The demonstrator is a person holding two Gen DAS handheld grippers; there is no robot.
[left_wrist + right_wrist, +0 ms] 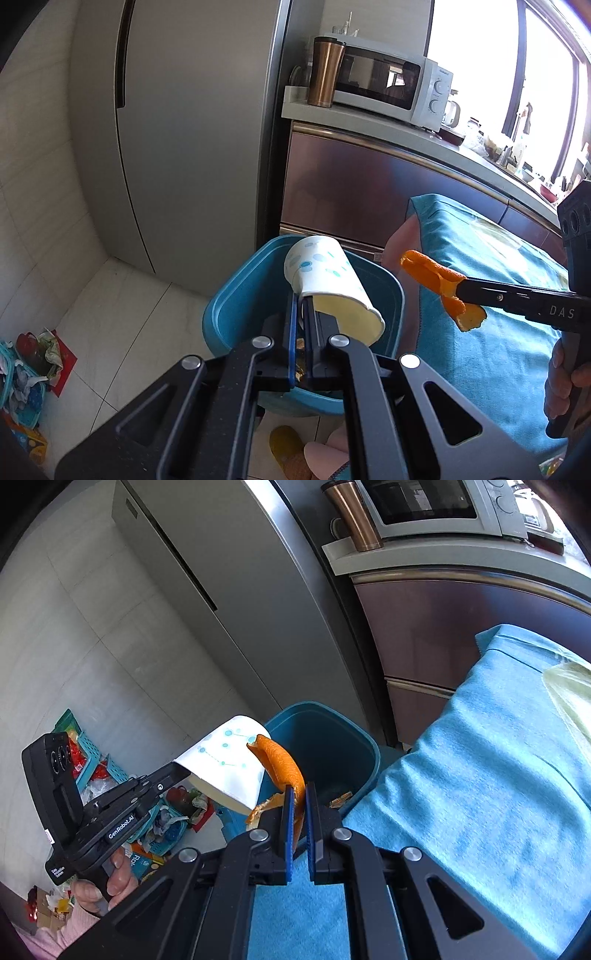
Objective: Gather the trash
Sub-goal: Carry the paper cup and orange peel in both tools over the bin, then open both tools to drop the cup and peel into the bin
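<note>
Carrying two pieces of trash at once, the person has both claws at the blue bin [236, 295] that stands on the floor beside the bench, which is draped in a teal cloth [491, 295]. The left claw [303, 314] is clamped narrow on the rim of a dotted paper cup [325, 273], which tilts over the bin's open mouth. The right claw [299, 797] is pinched tight on a curl of orange peel [280, 760], held just beside the cup and near the bin's rim above the bench's edge.

Neither piece has been let go yet, so this pair is lifted and brought over but not binned. Some scraps seem to lie in the bin's bottom, suggesting earlier drops, though they are too small to name. On the bench, a pale sheet [569, 694] that may be a plastic bag lies near the far edge; whether it counts as trash I cannot tell. A heap of wrappers and baskets [26, 365] sits on the floor by the wall, apart from the bin.
</note>
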